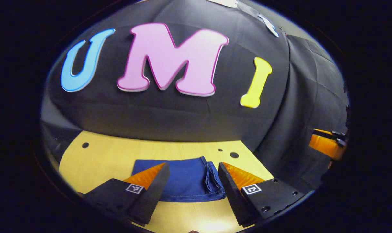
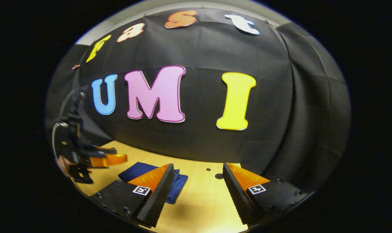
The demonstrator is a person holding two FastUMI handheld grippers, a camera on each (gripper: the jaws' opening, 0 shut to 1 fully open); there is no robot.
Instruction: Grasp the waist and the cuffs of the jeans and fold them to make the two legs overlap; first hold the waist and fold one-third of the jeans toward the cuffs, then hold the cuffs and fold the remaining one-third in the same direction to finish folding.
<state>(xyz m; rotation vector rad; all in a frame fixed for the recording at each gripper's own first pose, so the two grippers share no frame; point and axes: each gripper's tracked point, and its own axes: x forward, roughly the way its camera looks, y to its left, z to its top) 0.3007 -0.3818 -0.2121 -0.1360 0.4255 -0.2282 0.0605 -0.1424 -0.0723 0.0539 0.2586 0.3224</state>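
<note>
Jeans: compact blue stack, flat on the table, mid-surface, nearer the front edge than the back.
Left gripper: jaws apart, holding nothing, raised above the jeans.
Right gripper: jaws apart, holding nothing, off to the side of the stack.
Progress: folds look complete; judged done, nothing left but withdrawal.

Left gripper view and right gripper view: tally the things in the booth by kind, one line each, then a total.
Folded blue jeans: 1
Wooden table: 1
Grippers, both with fingers apart: 2, the left gripper and the right gripper
Total: 4
</note>
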